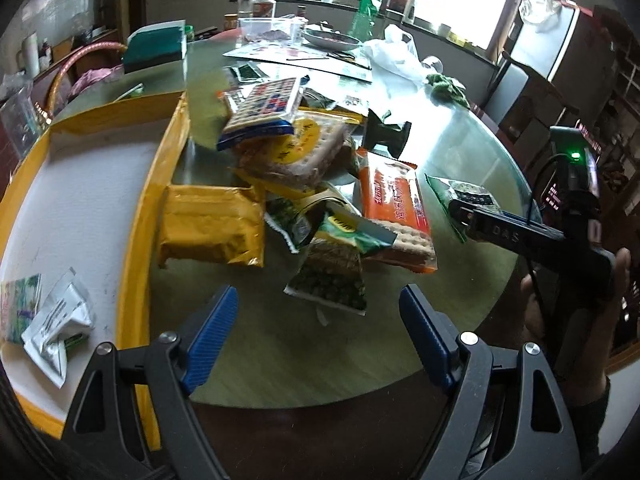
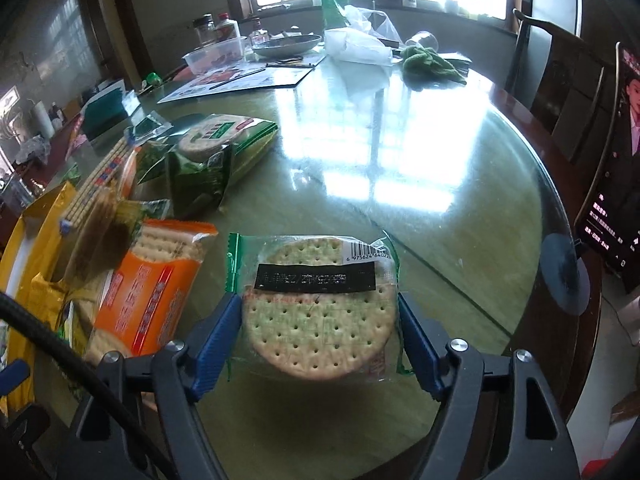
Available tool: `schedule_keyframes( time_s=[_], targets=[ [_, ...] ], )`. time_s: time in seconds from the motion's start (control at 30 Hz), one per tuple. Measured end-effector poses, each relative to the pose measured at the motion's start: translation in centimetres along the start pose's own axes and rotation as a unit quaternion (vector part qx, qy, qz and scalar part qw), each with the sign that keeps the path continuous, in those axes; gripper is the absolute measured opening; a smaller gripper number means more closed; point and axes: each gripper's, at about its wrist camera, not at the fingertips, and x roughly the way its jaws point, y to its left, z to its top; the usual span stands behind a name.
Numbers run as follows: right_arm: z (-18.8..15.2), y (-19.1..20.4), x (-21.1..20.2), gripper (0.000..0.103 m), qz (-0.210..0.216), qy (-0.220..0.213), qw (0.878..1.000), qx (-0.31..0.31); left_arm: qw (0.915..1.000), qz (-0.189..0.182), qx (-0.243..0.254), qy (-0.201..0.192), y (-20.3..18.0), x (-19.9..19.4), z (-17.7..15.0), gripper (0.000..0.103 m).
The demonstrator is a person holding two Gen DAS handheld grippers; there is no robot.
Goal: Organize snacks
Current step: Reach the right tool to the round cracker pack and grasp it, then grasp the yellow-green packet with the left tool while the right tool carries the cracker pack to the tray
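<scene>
Glass gleams over the round dining table (image 2: 420,168), window glare washing its far side. My right gripper (image 2: 320,336) has its blue pads pressed against both sides of a round cracker packet (image 2: 316,312), held just above the near edge. My left gripper (image 1: 316,328) hangs wide open and empty, facing the snack pile (image 1: 304,184) at the table's middle-left. The yellow-rimmed tray (image 1: 136,240) sits at the left edge, a few small packets (image 1: 56,320) already inside. I judge the risks: squeezing harder could crack the biscuits; the slick wrapper might slide out; swinging left could knock the orange cracker pack (image 2: 148,292) beside it.
</scene>
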Motion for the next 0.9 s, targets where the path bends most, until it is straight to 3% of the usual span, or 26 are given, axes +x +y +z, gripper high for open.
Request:
schedule_keyframes(
  time_s=[0.27,0.3,0.37,0.47,0.63,0.9],
  targets=[
    [-0.7,0.5,-0.5,0.076,0.013,-0.004,1.000,-0.013,0.9995,0.015,0.026,0.006,-0.8,3.1,1.3,0.082],
    [-0.7,0.5,-0.5,0.076,0.014,-0.004,1.000,-0.014,0.9995,0.010,0.029,0.007,-1.0,3.4,1.4,0.078],
    [-0.8,0.6,-0.6,0.076,0.017,-0.003,1.000,-0.015,0.9994,0.014,0.030,0.014,-1.1,4.0,1.5,0.049],
    [-1.1,0.7,-0.7,0.076,0.021,-0.006,1.000,-0.016,0.9989,0.019,0.038,0.020,-1.3,3.9,1.2,0.042],
    [-1.4,0.5,-1.1,0.076,0.035,-0.010,0.999,-0.007,0.9987,0.010,0.043,0.025,-1.5,2.4,-0.1,0.040],
    [-1.6,0.4,-1.5,0.076,0.070,-0.012,0.997,0.025,0.9993,-0.028,0.010,0.024,-0.8,0.9,-0.9,0.040]
  ],
)
